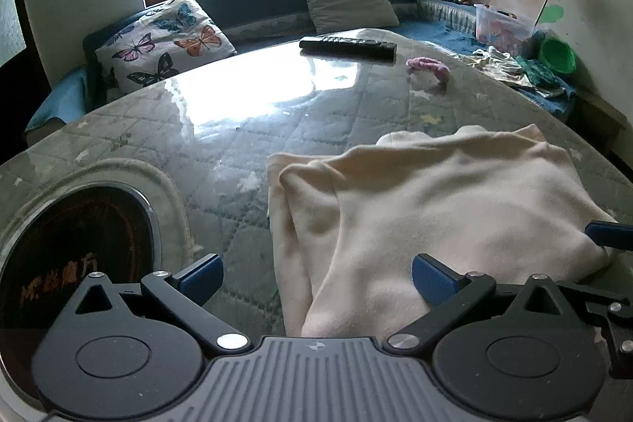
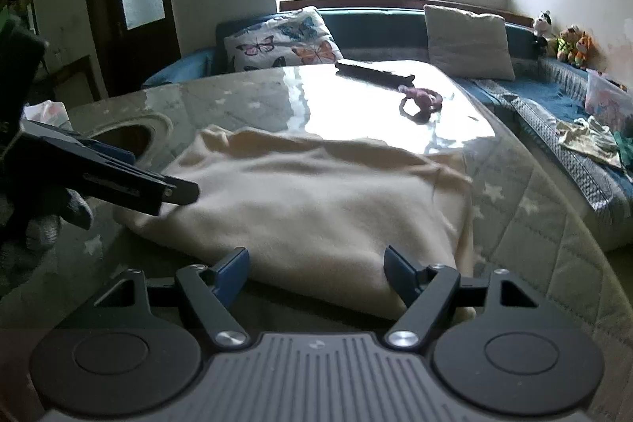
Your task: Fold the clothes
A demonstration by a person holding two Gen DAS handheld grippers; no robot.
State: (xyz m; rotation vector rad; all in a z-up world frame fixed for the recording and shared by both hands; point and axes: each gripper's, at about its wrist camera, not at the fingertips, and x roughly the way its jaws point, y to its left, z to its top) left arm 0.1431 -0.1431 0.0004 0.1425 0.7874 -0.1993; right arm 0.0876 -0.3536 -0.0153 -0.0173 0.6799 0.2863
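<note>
Glass covers the round table (image 1: 166, 129), where a folded cream sweater (image 1: 415, 208) lies near the front edge. Both tools gape wide and hold nothing: the left tool (image 1: 316, 273) at the sweater's left corner, the right tool (image 2: 316, 265) over its near edge. Farther back lie a remote (image 1: 348, 46) and a pink scrunchie (image 1: 429, 70).

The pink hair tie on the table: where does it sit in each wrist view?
Left wrist: pink hair tie lies upper right of centre, past the cream garment, just right of the black remote.
Right wrist: hair tie lies above centre, right of the middle, nearer than the remote.
Shared landmark: the butterfly pillow.
</note>
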